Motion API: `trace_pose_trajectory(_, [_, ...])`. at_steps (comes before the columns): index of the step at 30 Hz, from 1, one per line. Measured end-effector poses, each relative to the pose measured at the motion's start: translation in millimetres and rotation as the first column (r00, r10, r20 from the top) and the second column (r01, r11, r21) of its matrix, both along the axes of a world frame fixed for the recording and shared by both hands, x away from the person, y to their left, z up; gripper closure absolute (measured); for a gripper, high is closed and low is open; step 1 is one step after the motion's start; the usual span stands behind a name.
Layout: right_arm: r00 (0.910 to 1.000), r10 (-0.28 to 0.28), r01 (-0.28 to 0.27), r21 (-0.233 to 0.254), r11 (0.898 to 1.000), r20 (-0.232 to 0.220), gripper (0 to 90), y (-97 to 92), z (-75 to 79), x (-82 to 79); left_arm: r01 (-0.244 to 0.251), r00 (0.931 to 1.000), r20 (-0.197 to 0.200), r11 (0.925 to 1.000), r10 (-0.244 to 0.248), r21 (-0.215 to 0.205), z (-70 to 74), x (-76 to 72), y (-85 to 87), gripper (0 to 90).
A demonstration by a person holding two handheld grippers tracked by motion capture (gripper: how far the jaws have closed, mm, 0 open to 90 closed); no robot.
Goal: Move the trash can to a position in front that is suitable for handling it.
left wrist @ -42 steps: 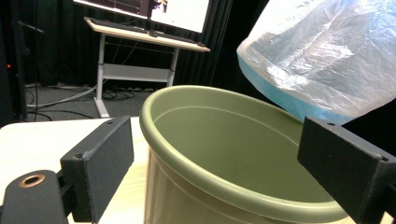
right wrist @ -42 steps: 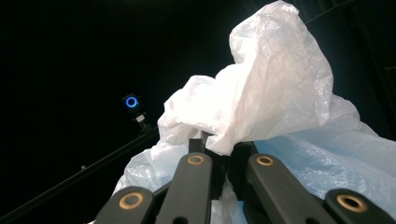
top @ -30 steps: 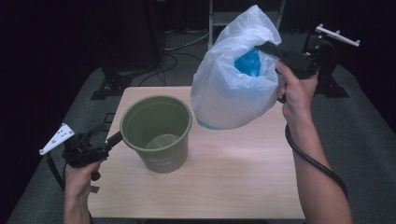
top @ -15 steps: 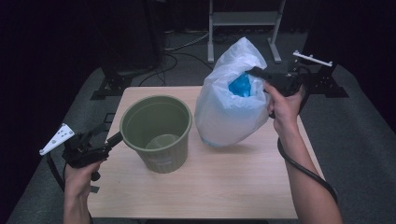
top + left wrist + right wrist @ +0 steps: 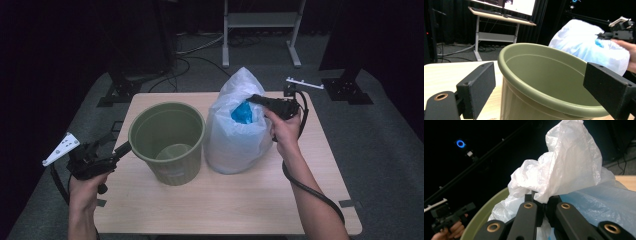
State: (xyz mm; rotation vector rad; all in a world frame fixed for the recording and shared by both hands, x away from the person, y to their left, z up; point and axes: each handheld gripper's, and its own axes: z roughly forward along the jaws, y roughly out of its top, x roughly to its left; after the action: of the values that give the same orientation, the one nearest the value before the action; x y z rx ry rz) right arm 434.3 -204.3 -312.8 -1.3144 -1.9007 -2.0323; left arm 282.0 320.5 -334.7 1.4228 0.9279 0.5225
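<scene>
- Right gripper [image 5: 257, 98] pinching the top of white plastic bag [image 5: 235, 135], jaws pressed together on the film.
- Bag upright on table [image 5: 225, 205], at 3 o'clock of green bin [image 5: 167, 140], touching it.
- Left gripper [image 5: 122, 148] spread around the bin's rim at 9 o'clock.
- Nothing between bag and bin mouth.

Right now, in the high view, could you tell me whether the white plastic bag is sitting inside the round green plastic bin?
No, the white plastic bag rests on the table beside the round green plastic bin.
</scene>
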Motion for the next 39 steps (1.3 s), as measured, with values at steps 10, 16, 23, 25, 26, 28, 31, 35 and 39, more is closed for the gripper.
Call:
trace_pose_trajectory(10, [0.9976,0.030,-0.033,-0.038,0.999,-0.061,89.7,22.2,-38.7,7.1,-0.005,1.0000,0.001,1.0000,0.005,-0.006,0.0,-0.5,1.0,9.5])
trace_pose_trajectory(16, [0.9947,0.043,-0.047,-0.045,0.998,-0.093,89.7,31.7,-56.4,10.2,-0.004,1.0000,0.002,1.0000,0.004,-0.005,0.1,-0.7,1.3,9.5])
trace_pose_trajectory(23, [0.9917,0.060,-0.067,-0.056,0.996,-0.113,89.7,40.1,-70.8,11.2,-0.001,1.0000,0.001,1.0000,0.001,-0.002,-0.2,-0.3,0.1,9.5])
trace_pose_trajectory(25, [0.9910,0.065,-0.072,-0.057,0.996,-0.117,89.7,42.4,-73.5,11.1,0.000,1.0000,0.000,1.0000,0.000,0.000,-0.3,-0.3,-0.2,9.5])
trace_pose_trajectory(26, [0.9903,0.069,-0.076,-0.059,0.995,-0.121,89.7,43.8,-75.0,10.9,0.001,1.0000,-0.001,1.0000,-0.001,0.001,-0.5,-0.2,-0.2,9.5])
trace_pose_trajectory(28, [0.9895,0.080,-0.088,-0.062,0.994,-0.120,89.7,46.5,-78.4,11.1,0.001,1.0000,-0.001,1.0000,-0.001,0.002,-0.5,-0.3,-0.2,9.5])
trace_pose_trajectory(31, [0.9880,0.089,-0.098,-0.067,0.993,-0.126,89.6,50.7,-83.8,10.7,0.002,1.0000,0.003,1.0000,-0.002,-0.001,-0.2,-0.7,-0.2,9.5])
trace_pose_trajectory(35, [0.9847,0.104,-0.115,-0.070,0.991,-0.140,89.5,55.2,-89.9,10.4,0.004,1.0000,0.002,1.0000,-0.004,-0.002,-0.3,-0.4,-0.9,9.5])
trace_pose_trajectory(39, [0.9814,0.114,-0.128,-0.082,0.988,-0.154,89.5,60.8,-95.9,10.4,0.005,1.0000,0.002,1.0000,-0.005,-0.001,0.0,0.7,-2.1,9.5])
